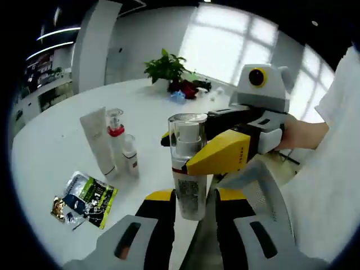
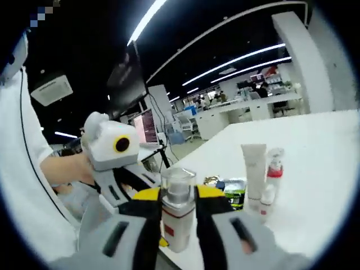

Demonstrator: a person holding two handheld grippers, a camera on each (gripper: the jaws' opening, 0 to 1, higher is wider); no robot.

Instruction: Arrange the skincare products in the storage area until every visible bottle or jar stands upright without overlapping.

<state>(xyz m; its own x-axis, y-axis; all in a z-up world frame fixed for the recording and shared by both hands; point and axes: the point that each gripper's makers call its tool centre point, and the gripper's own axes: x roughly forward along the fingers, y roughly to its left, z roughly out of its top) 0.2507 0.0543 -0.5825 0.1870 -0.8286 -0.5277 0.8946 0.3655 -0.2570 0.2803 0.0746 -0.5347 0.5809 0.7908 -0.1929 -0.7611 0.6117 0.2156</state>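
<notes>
A clear pump bottle [image 1: 188, 180] with a see-through cap and a red band is held upright in the air near the table's edge. My left gripper [image 1: 188, 199] is shut on its lower body. My right gripper [image 1: 194, 149] reaches in from the right and clamps its neck. In the right gripper view the same bottle [image 2: 177, 216] sits between the right gripper's [image 2: 179, 209] jaws, and the left gripper [image 2: 121, 169] comes in from the left. On the table stand a white tube [image 1: 98, 140], a red-collared pump bottle [image 1: 116, 143] and a small bottle [image 1: 130, 156], close together.
Foil sachets [image 1: 84, 199] lie flat on the round white table [image 1: 56, 146] in front of the standing group. A potted plant [image 1: 166, 67] and small items sit at the far edge. A person's hand and white sleeve [image 1: 332, 140] are on the right.
</notes>
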